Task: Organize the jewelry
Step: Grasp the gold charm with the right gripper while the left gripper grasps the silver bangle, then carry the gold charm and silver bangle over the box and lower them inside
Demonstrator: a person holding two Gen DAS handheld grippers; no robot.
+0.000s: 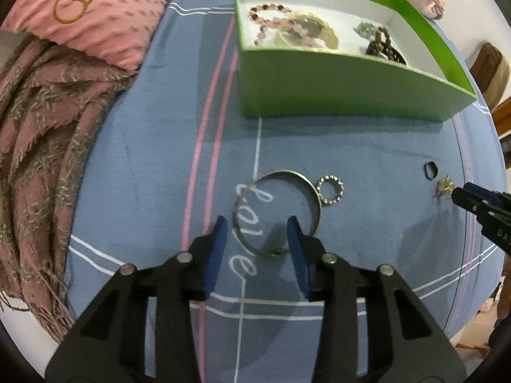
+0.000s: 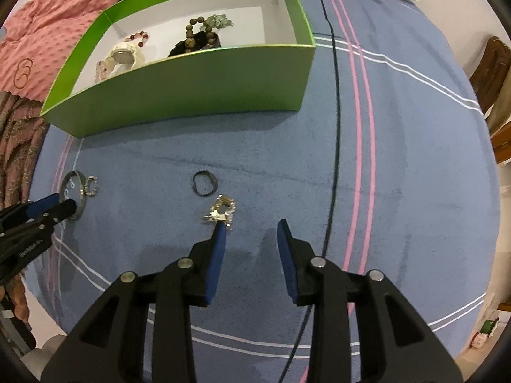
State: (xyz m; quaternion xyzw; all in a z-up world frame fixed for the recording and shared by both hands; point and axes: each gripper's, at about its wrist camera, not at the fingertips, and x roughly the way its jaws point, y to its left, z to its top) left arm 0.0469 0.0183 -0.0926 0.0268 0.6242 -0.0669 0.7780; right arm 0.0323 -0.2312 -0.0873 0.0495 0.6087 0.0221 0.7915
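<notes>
A silver bangle (image 1: pixel 314 204) lies flat on the blue bedspread. My left gripper (image 1: pixel 257 226) points down over its near left arc. One finger is outside the rim and the other inside, and the pads are not pressing it. Beside the bangle sits a small beaded ring (image 1: pixel 330 190). My right gripper (image 2: pixel 251 225) is open, and its left fingertip (image 2: pixel 220 228) touches a small gold trinket (image 2: pixel 221 209). A thin black ring (image 2: pixel 204 183) lies just beyond. The green box (image 2: pixel 179 95) behind holds bead bracelets and other pieces.
A pink pillow (image 1: pixel 95 9) and a fringed pink-brown scarf (image 1: pixel 41 127) lie to the left. A dark cable (image 2: pixel 333 127) runs across the bedspread right of the box. Wooden furniture (image 2: pixel 491 63) stands past the bed's right edge.
</notes>
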